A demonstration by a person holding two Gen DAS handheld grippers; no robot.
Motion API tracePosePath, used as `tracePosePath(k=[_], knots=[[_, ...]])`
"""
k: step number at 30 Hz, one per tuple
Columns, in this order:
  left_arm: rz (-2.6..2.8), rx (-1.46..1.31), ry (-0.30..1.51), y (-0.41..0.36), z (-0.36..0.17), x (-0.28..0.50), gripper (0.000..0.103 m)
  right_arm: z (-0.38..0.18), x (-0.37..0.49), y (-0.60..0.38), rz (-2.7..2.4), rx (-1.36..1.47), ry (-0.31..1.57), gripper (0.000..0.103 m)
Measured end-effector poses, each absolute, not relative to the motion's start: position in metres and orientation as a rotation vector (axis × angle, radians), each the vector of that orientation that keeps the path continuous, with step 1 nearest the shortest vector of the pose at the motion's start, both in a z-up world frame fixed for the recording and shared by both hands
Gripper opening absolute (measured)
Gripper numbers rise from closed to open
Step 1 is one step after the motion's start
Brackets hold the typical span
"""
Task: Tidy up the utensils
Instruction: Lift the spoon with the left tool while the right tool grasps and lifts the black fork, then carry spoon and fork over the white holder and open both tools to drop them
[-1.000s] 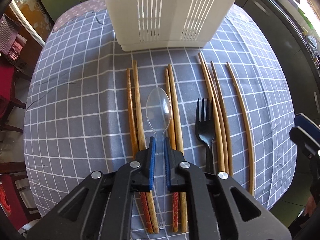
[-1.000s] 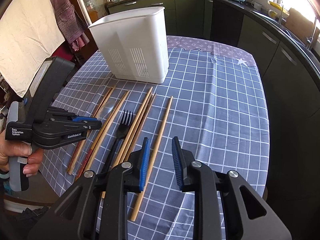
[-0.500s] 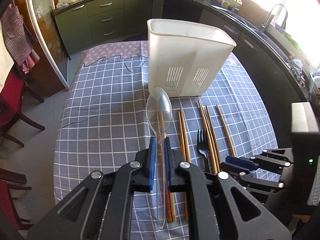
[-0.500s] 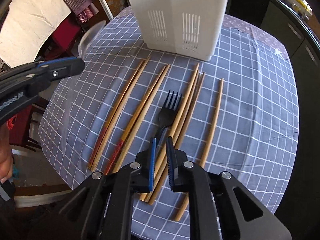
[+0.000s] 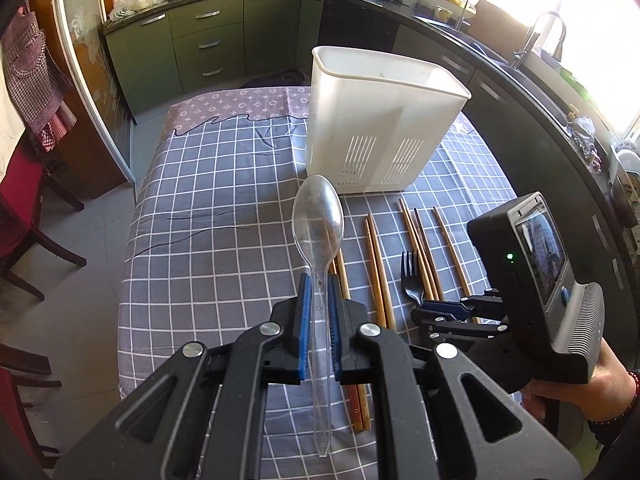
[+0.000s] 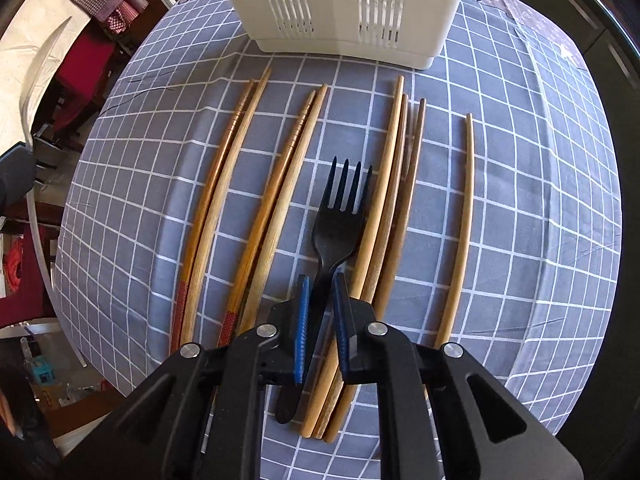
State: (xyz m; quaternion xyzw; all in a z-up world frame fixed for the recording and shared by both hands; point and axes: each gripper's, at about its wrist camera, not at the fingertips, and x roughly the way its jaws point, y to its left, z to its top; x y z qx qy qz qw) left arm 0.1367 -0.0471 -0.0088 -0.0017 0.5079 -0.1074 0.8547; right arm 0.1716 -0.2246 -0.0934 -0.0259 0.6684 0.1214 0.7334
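Observation:
My left gripper point(image 5: 318, 280) is shut on the handle of a clear plastic spoon point(image 5: 318, 216) and holds it well above the table, bowl pointing toward the white slotted utensil holder point(image 5: 380, 120). My right gripper point(image 6: 320, 284) is low over the table, its blue pads closed around the handle of a black plastic fork point(image 6: 340, 216) that lies among several wooden chopsticks point(image 6: 276, 208). The right gripper also shows in the left wrist view point(image 5: 444, 308), down at the fork point(image 5: 412, 280). The holder point(image 6: 344, 4) stands just behind the chopsticks.
The table has a grey checked cloth point(image 5: 224, 208) and its edges drop off left and right. A lone chopstick point(image 6: 460, 232) lies to the right. Red chairs point(image 5: 24, 200) stand at the left. Kitchen counters point(image 5: 520, 80) run behind and right.
My left gripper has lifted the spoon up and back from the table. My right gripper has come down over the fork and narrowed from open to closed around its handle.

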Motion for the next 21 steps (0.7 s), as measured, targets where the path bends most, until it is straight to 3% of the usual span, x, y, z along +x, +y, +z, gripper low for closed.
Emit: tracePosePath(k=[8, 13, 21], knots=[[-0.242, -0.005, 1.059, -0.047, -0.002, 0.138, 0.008, -0.095, 0.168, -0.216, 0.279, -0.049, 1.437, 0.010], [-0.265, -0.016, 0.999, -0.047, 0.031, 0.146, 0.008, -0.057, 0.151, -0.229, 0.384, 0.073, 1.300, 0.010], [-0.283, -0.102, 0.620, -0.059, 0.128, 0.190, 0.008, 0.002, 0.112, -0.267, 0.494, 0.204, 1.041, 0.010]])
